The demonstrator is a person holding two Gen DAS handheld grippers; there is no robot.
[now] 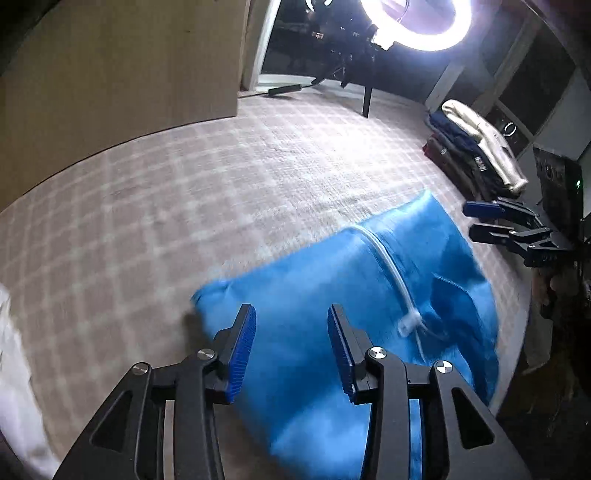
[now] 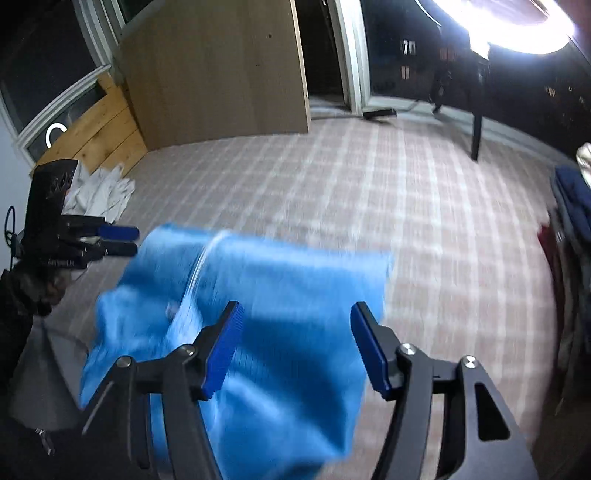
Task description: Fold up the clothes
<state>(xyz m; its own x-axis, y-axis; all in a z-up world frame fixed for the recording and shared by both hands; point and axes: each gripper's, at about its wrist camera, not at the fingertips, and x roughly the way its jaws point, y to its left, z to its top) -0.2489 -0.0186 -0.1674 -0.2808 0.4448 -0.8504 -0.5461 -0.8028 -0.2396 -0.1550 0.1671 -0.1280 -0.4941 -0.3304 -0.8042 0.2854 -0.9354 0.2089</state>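
Observation:
A bright blue garment (image 1: pixel 314 280) with a white drawstring (image 1: pixel 391 273) lies bunched on the checked pink-and-white surface (image 1: pixel 184 184). My left gripper (image 1: pixel 291 310) hovers over the garment's left part, open, with nothing pressed between its blue pads. My right gripper (image 2: pixel 295 306) stands open above the same garment (image 2: pixel 277 266), wider apart, and holds nothing. Each gripper shows in the other's view: the right one (image 1: pixel 471 220) beyond the garment's right edge, the left one (image 2: pixel 135 240) by its left corner. Both views are blurred.
A stack of folded clothes (image 1: pixel 476 147) sits at the right edge of the surface, also seen in the right wrist view (image 2: pixel 569 199). A crumpled white cloth (image 2: pixel 99 192) lies at the left. A wooden panel (image 2: pixel 214 74) and a ring light (image 1: pixel 417 22) on a stand are at the back.

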